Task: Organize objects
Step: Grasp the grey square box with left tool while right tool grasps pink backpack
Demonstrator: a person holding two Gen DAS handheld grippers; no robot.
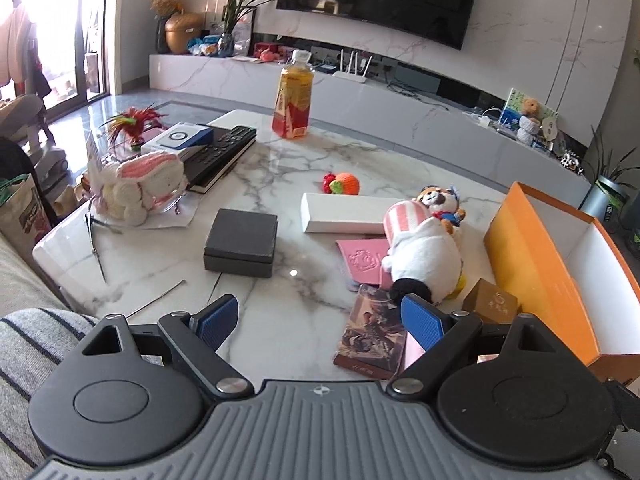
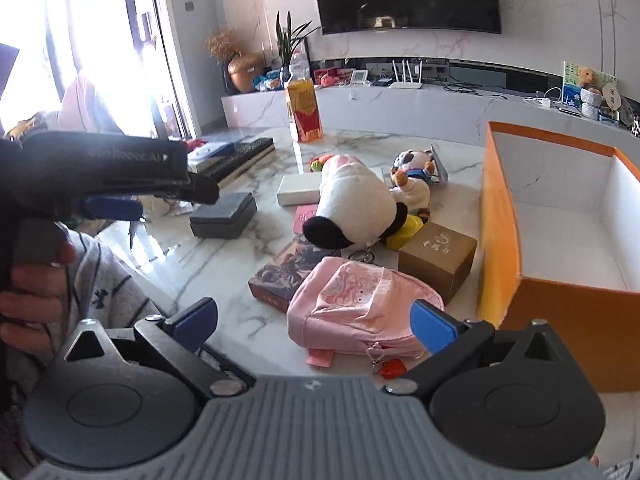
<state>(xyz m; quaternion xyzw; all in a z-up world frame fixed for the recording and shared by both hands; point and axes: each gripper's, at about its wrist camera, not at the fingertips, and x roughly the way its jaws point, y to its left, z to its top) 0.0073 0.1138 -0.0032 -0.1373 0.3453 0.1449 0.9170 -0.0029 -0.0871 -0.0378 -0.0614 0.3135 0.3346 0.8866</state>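
Both grippers, left [image 1: 316,320] and right [image 2: 314,320], I hold spread wide, empty; orange box [image 2: 500,216] empty (nothing sorted), pink backpack [image 2: 360,304] nearest.

Left gripper [image 1: 318,322]: grey ribbed body w/ small compass-like mark at centre, two black round housings, black link arms w/ silver pivot screws, blue textured pads [image 1: 423,326] on fingers. Right gripper [image 2: 316,322]: same build, grey ribbed body, black discs, silver screws, blue pads [image 2: 434,330]. In right view, left unit's side is black w/ pale lettering, unreadable. Person's sleeve [image 2: 106,280]: grey knit, dark thin stripes.
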